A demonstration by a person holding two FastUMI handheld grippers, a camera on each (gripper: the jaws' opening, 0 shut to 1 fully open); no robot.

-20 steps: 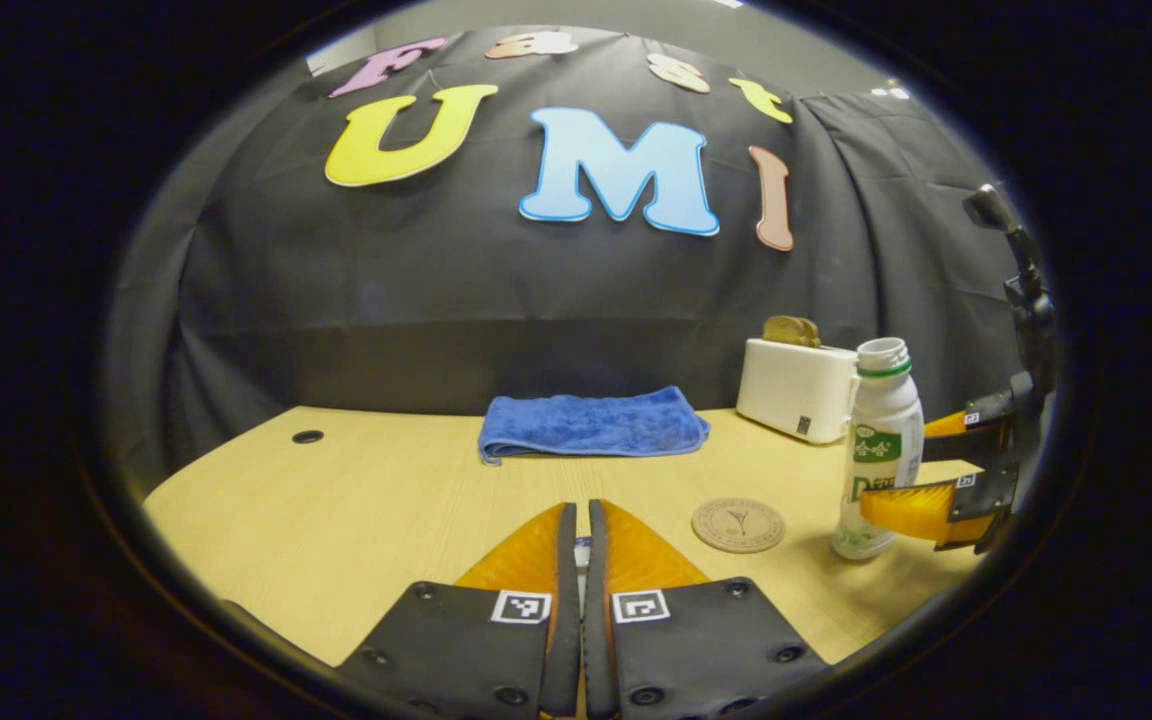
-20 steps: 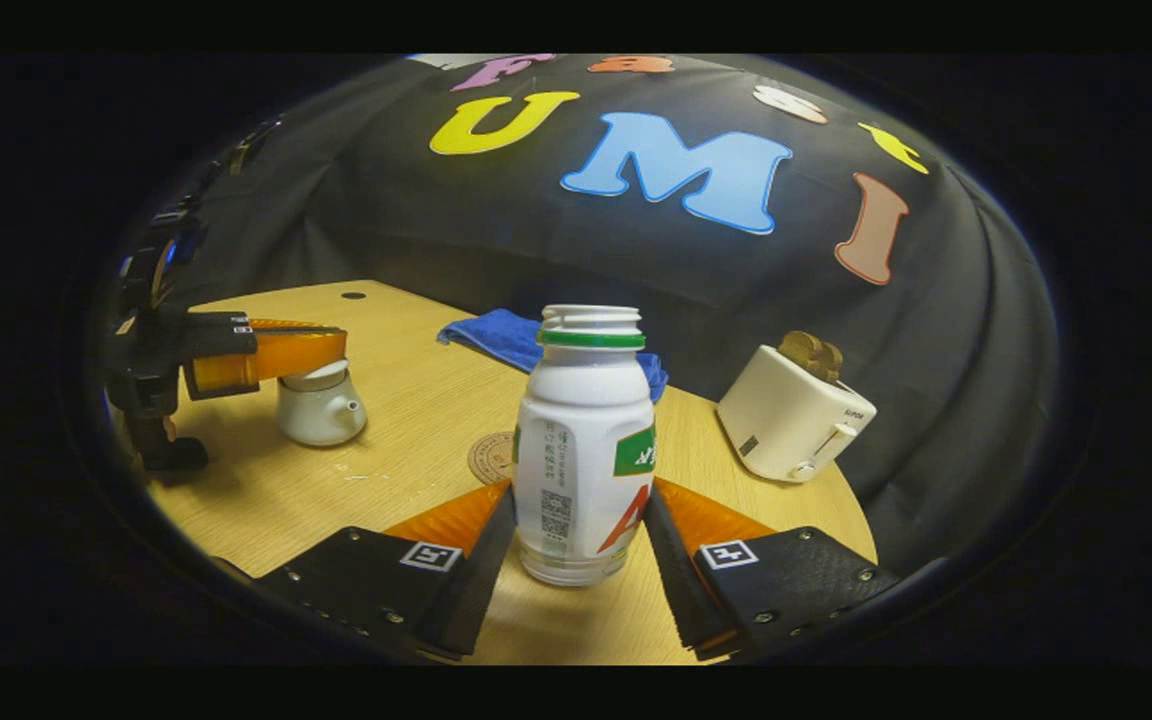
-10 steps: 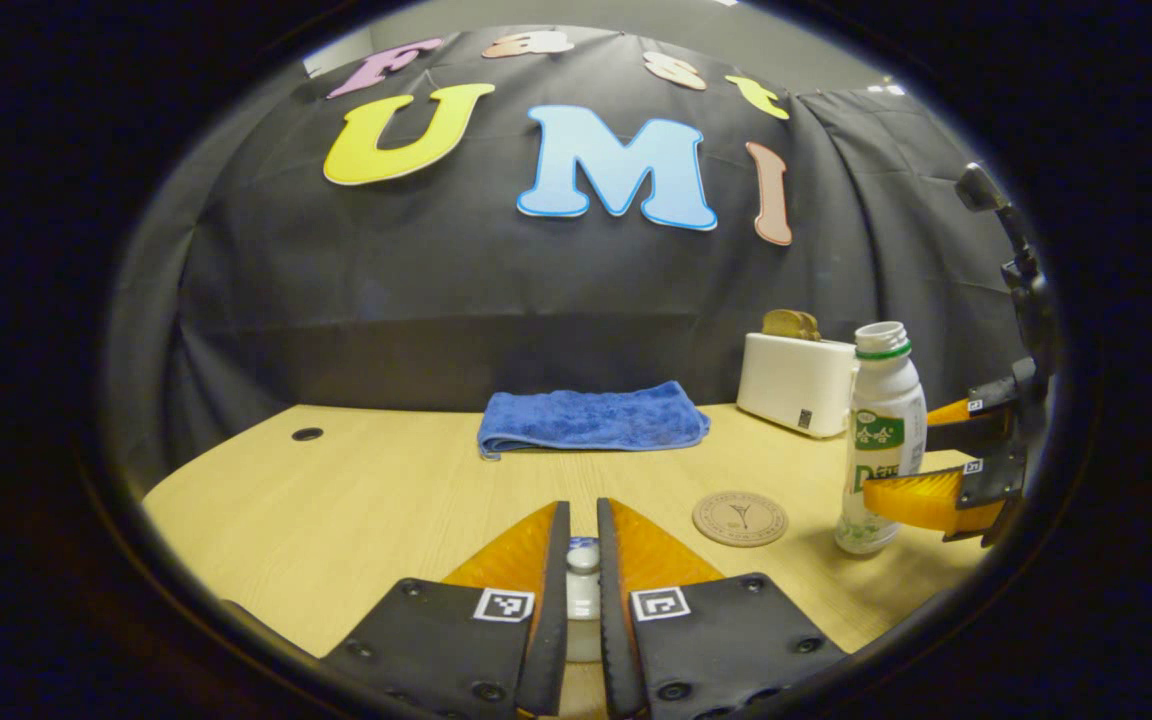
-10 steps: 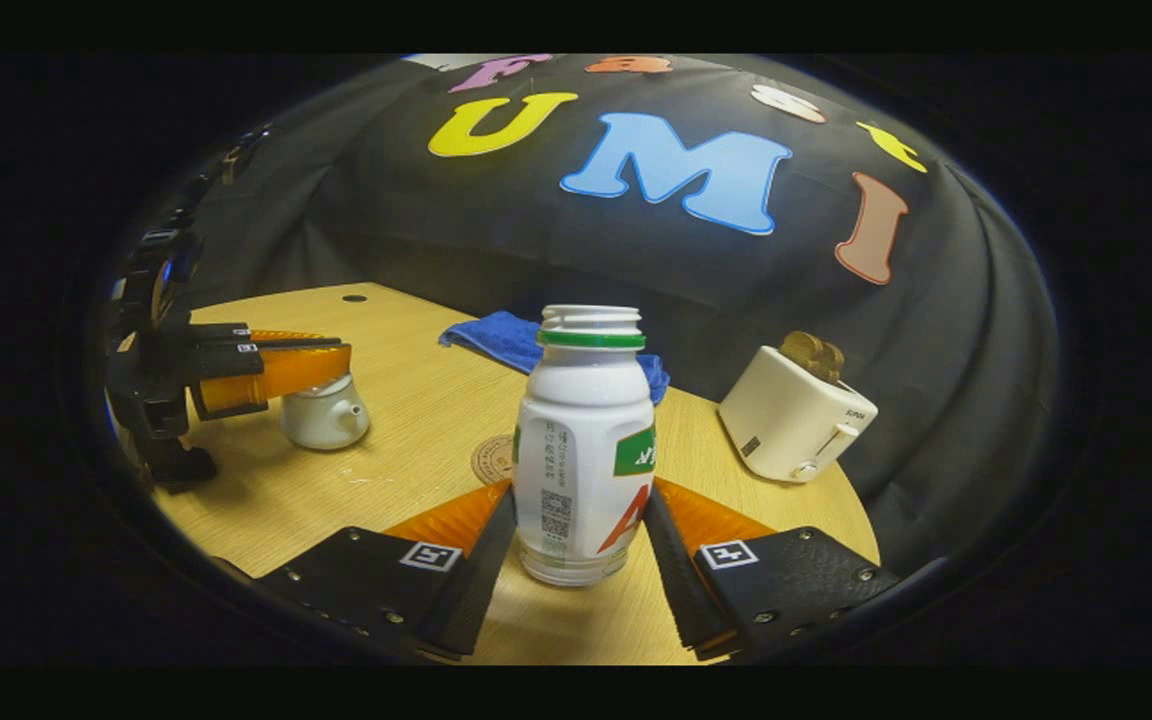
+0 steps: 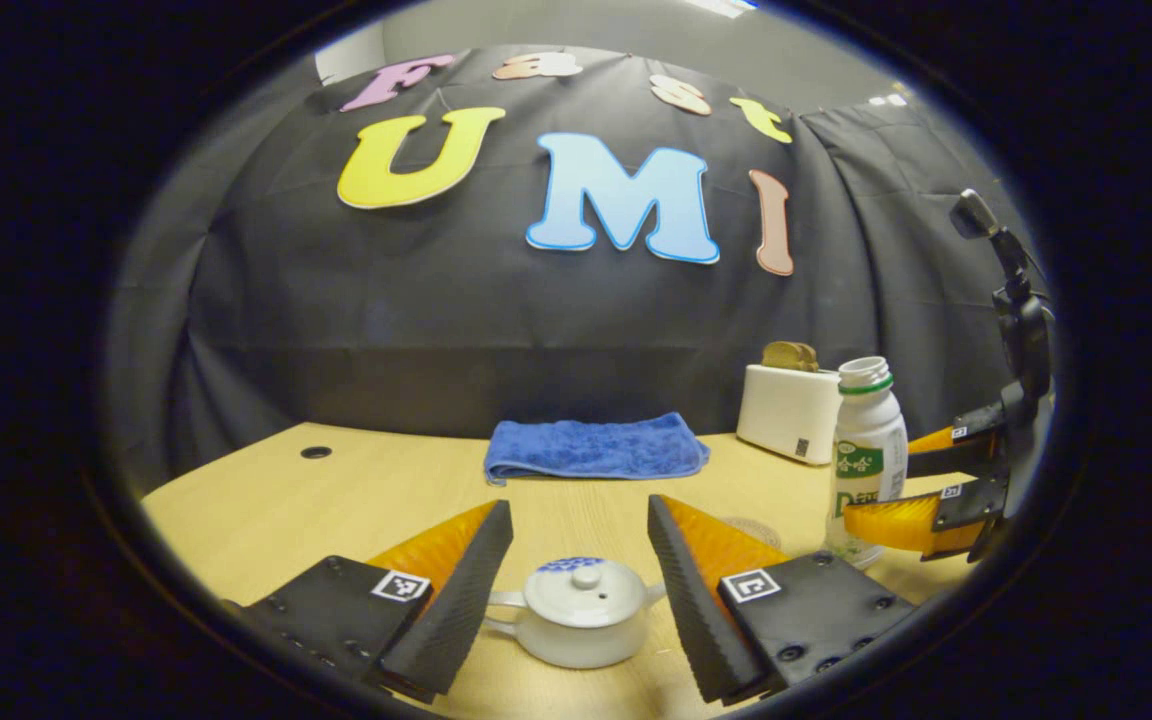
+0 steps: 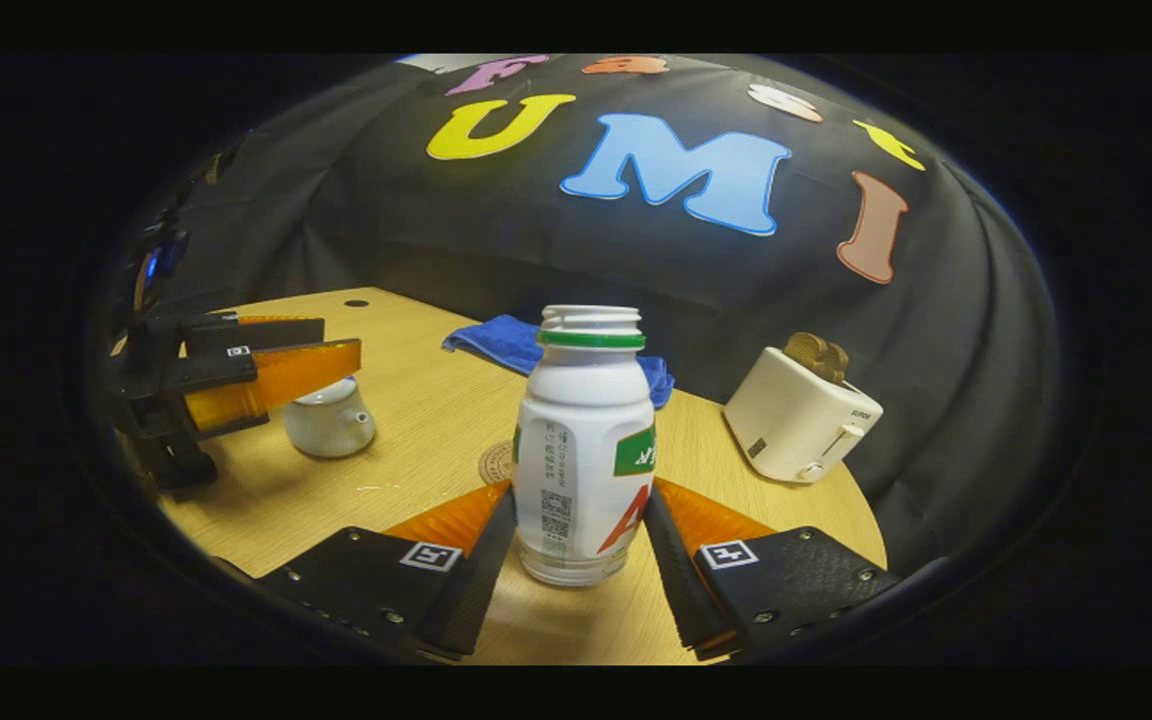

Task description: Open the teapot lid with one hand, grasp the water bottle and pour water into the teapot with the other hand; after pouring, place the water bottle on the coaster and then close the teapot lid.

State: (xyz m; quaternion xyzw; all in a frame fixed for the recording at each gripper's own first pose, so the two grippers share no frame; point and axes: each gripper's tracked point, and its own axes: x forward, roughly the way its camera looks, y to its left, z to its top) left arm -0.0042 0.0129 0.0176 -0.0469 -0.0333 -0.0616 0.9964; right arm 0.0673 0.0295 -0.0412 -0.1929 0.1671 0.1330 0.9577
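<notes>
The left gripper (image 5: 576, 540) has its jaws wide apart and holds nothing; the little white teapot (image 5: 576, 625) sits on the table (image 5: 356, 500) between the two fingers, and they do not touch it. The lid (image 5: 581, 605) is on the pot, with a small round knob (image 5: 586, 577) on top. The right gripper (image 6: 576, 540) has a finger on each side of the water bottle (image 6: 584, 450), low on its body, and looks to be grasping it, but I cannot tell for sure that both fingers press on it. The bottle stands straight up with no cap. The coaster (image 6: 496, 463) lies just behind it. The teapot looks hard, smooth and easy to break, so the lid should be picked up gently by the knob. The bottle looks light, thin and a bit slippery, so squeezing its middle softly seems best, since water can spill from the open top.
</notes>
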